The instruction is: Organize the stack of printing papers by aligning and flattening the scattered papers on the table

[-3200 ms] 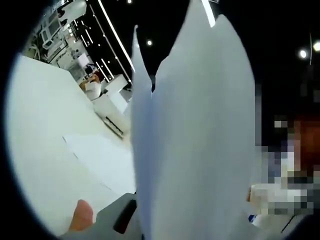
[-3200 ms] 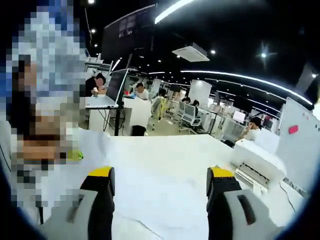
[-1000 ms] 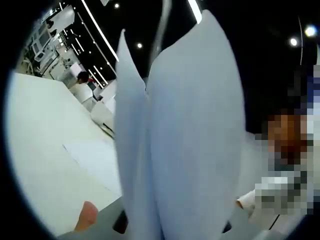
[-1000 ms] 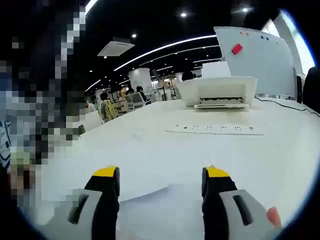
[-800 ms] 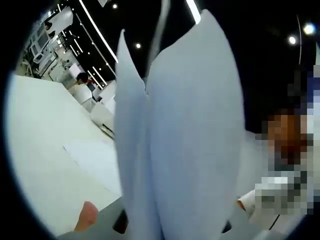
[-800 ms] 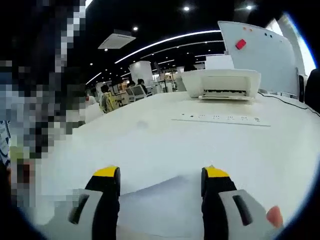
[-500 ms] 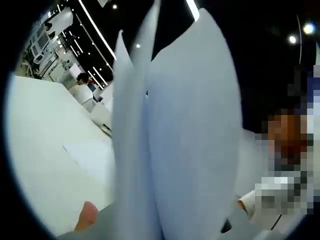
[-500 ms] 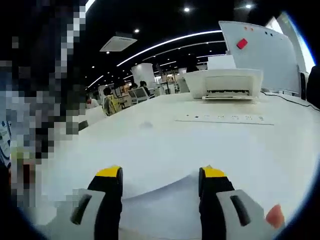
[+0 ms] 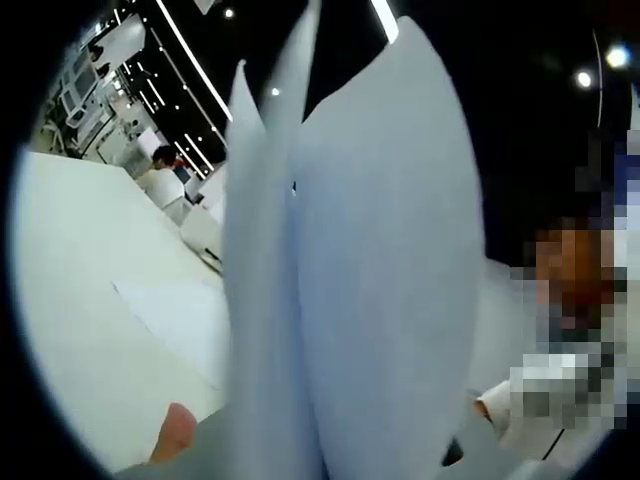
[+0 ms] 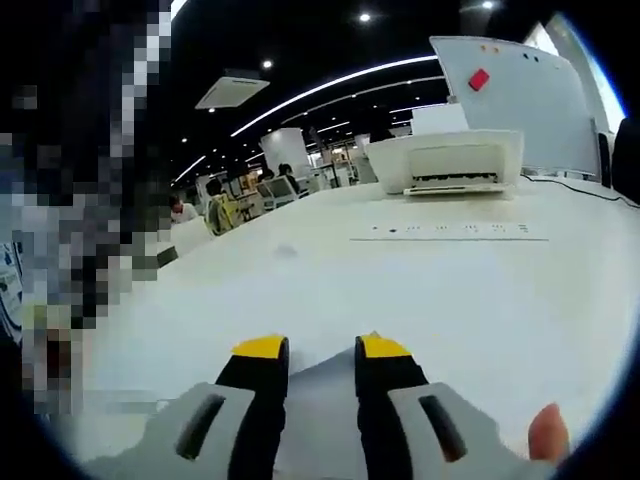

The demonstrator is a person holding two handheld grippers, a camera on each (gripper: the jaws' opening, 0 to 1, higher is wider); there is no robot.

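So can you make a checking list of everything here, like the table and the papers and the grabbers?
Surface: big white table, mostly bare.
Job's things: white paper sheets standing upright in the left gripper; one flat white sheet on the table; a sheet's corner between the right gripper's fingers.
Clutter: white printer, white power strip.
Grippers: left gripper hidden behind sheets; right gripper nearly shut on corner.
Cables: dark cable beside printer.
Surroundings: open office, whiteboard, people at desks.
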